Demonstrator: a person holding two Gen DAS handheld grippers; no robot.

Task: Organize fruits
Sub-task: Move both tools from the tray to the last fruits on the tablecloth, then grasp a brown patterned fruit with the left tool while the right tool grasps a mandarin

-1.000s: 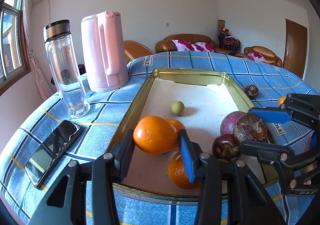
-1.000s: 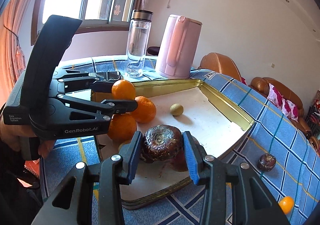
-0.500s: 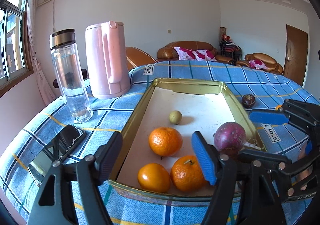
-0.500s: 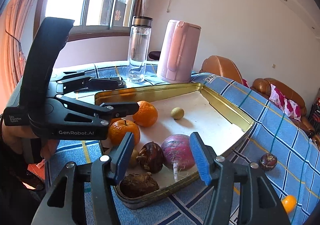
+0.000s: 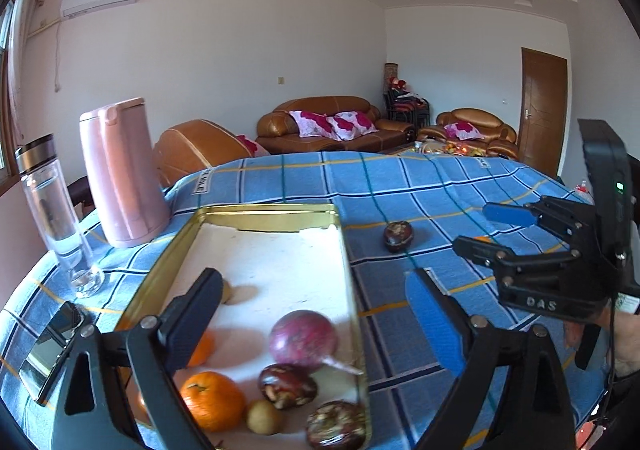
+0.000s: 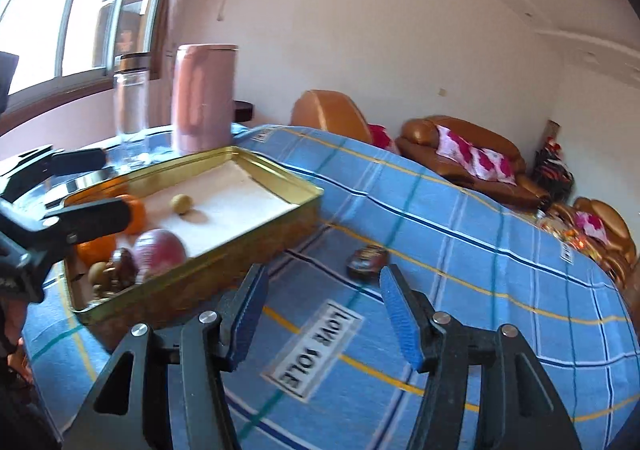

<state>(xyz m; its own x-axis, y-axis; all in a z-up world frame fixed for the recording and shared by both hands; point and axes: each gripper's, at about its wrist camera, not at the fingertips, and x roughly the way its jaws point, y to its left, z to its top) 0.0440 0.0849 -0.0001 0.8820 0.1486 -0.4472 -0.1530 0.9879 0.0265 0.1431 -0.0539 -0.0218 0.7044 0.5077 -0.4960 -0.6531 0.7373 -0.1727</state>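
Both my grippers have swung right since half a second ago. My right gripper (image 6: 322, 314), fingers apart and empty, now faces the dark fruit (image 6: 367, 257) on the table (image 6: 460, 234) beside the tray (image 6: 276, 222). My left gripper (image 5: 314, 314) gapes empty over the tray's fruit.

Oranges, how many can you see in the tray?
2, maybe more. One orange lies at the tray's near end; another orange peeks out behind the left gripper's black finger, which may hide a third.
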